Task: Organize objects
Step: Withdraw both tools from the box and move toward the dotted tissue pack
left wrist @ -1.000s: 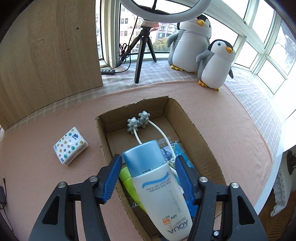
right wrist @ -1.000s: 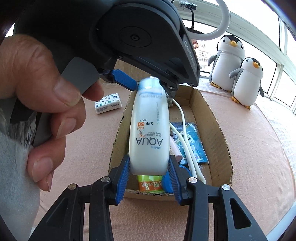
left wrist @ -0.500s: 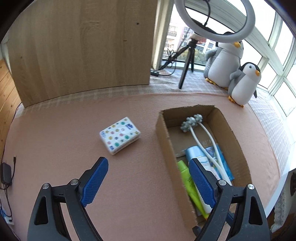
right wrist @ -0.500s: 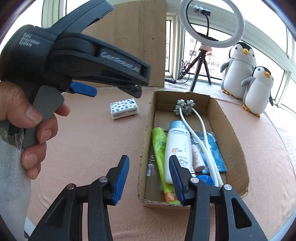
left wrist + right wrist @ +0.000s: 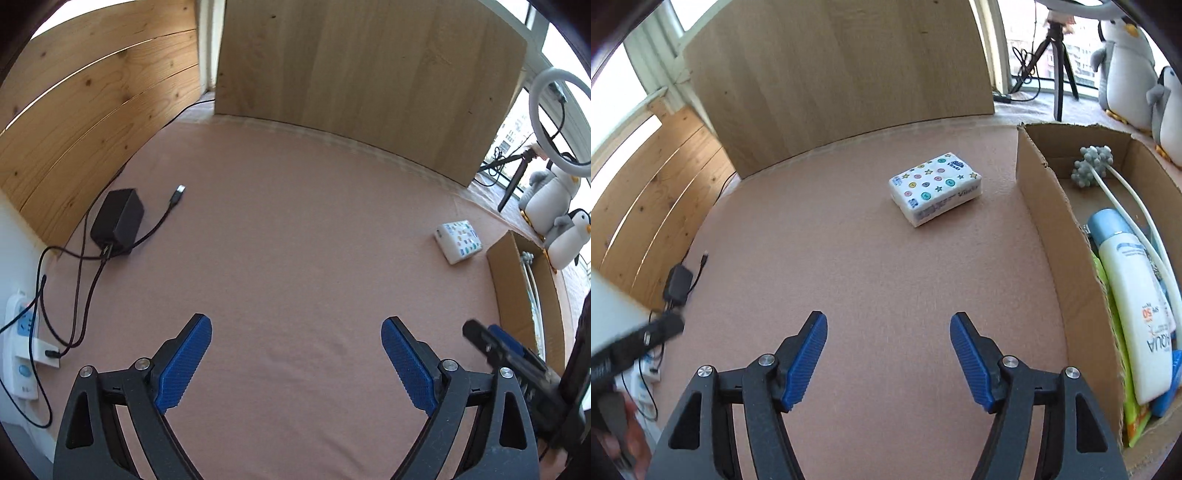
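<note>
A white tissue pack [image 5: 935,187] with coloured dots lies on the pink mat, left of the cardboard box [image 5: 1045,206]; the left wrist view shows the tissue pack [image 5: 458,240] far right beside the box [image 5: 511,291]. Inside the box lie a white sunscreen bottle [image 5: 1134,302], a green tube [image 5: 1117,332] and a white massager with grey balls [image 5: 1092,166]. My right gripper [image 5: 888,354] is open and empty, short of the pack. My left gripper [image 5: 297,360] is open and empty over bare mat, its own view catching the right gripper's tip [image 5: 495,347].
A black power adapter [image 5: 117,220] with cables and a white power strip [image 5: 20,343] lie at the mat's left edge. A wooden board [image 5: 362,70] stands at the back. Two plush penguins [image 5: 1126,62] and a ring-light tripod [image 5: 1054,55] stand behind the box.
Both grippers let go of the sunscreen bottle, which now lies in the box. Both then swung left, the left one far out over the bare mat, the right one towards the tissue pack.
</note>
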### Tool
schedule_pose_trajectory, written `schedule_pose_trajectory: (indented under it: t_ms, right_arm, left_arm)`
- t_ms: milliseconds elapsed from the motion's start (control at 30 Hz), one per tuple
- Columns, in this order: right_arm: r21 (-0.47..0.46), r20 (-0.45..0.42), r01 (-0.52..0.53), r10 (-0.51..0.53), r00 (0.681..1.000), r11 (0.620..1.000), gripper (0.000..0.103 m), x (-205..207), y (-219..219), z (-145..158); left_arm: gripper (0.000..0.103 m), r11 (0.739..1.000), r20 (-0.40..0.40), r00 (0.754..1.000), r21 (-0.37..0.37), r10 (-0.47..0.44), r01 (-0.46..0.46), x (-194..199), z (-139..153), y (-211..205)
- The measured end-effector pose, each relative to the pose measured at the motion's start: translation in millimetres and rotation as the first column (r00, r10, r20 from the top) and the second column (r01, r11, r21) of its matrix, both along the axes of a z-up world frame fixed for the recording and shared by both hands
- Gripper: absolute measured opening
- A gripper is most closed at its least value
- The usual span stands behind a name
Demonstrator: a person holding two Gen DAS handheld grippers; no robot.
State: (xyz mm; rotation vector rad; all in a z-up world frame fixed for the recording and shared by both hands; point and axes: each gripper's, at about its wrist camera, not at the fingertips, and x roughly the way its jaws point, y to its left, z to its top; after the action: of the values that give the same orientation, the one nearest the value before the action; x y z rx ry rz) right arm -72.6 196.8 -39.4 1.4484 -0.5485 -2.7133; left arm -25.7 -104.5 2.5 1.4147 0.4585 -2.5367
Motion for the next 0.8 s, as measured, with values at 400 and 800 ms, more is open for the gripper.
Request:
schedule_pose_trajectory:
  t_ms: [400, 800]
  right_arm:
    - [-0.175, 0.142, 0.232, -0.209, 0.968, 0.957, 0.065, -109, 46, -17]
    - [0.04, 0.146, -0.097, 0.091, 0.985, 0.994, 0.047, -155, -12, -22]
  left_arm:
    - [0.095, 0.988, -0.01, 0.991, 0.087, 0.13, -0.129, 46, -23, -56]
    - [0.095, 0.984, -0.004, 0.988, 0.092, 0.156, -0.155, 51, -26, -65]
